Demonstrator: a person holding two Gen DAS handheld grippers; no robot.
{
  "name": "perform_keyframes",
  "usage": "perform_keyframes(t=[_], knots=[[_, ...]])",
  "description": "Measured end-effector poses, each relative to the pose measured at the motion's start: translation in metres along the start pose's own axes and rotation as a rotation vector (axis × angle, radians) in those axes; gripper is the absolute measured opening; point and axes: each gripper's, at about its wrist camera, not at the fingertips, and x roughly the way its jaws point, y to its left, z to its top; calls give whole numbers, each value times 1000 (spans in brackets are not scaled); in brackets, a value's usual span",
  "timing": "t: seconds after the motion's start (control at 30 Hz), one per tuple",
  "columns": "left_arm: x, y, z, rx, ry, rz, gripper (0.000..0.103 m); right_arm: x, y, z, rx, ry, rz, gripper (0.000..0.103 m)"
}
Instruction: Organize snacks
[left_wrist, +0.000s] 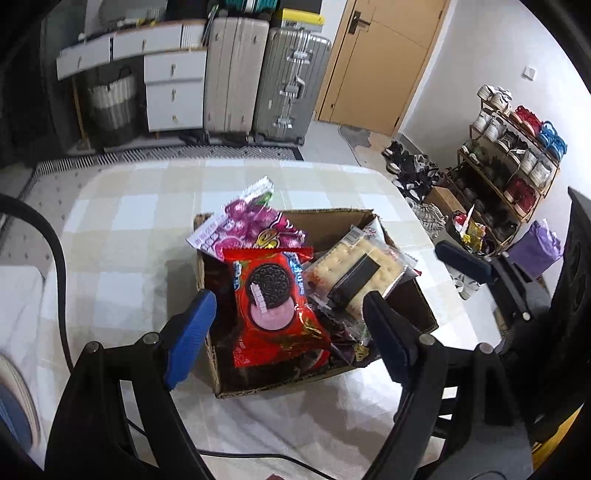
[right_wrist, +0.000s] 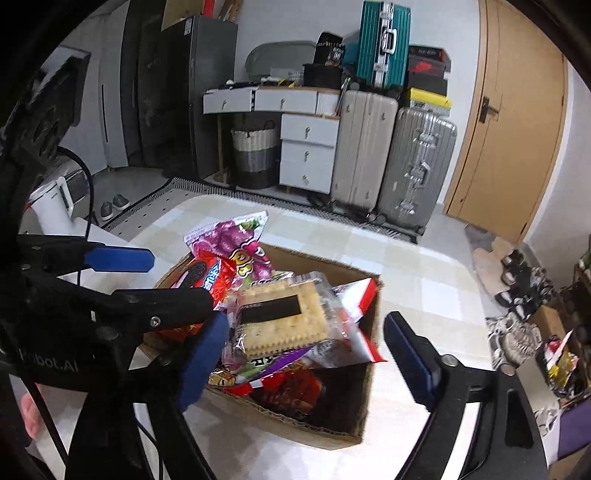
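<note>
Sitting heaped in the cardboard box (left_wrist: 421, 314) on the checked table (left_wrist: 129, 221), the snacks are already gathered: a red Oreo packet (left_wrist: 273, 306) leans against the box's left side, its long axis running from the box's near edge toward its far edge, with a clear cracker packet (left_wrist: 358, 269) just to its right and a purple grape-candy bag (left_wrist: 243, 225) poking up over the box's far left corner. The left gripper (left_wrist: 288, 321) hovers over the box's near edge with its blue fingers spread wide, holding nothing, and the Oreo packet lies straight ahead between them (so that hand looks the nearer one for it). The right gripper (right_wrist: 306, 354) comes at the box from its right side, jaws likewise wide and empty, and the cracker packet (right_wrist: 284, 317) sits directly in front of its gap, lying across the line of approach. Beyond the box, past the table's far edge, stand suitcases (left_wrist: 266, 85) and a white drawer unit (left_wrist: 173, 88); a shoe rack (left_wrist: 517, 155) is off to the box's right.
</note>
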Motion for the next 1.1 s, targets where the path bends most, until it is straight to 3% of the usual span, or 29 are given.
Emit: perform_keyframes(t=[0.27,0.63,0.7,0.77,1.1], knots=[[-47,-31,-16,64,-111,96,82,-37,-6,-4,51,-108,1,98],[-118,-48,-30,81,-205,120,88,-95,0,-8,45,-197,-24,100],[-135,-49,-36,76,-225,120,95,-109,2,-10,44,-219,-25,101],[-153,-51,-44,68,-255,128,102,-126,7,-14,43,-249,-24,101],[-255,-71,-106,65,-416,143,102,-212,39,-55,34,-357,-27,102]])
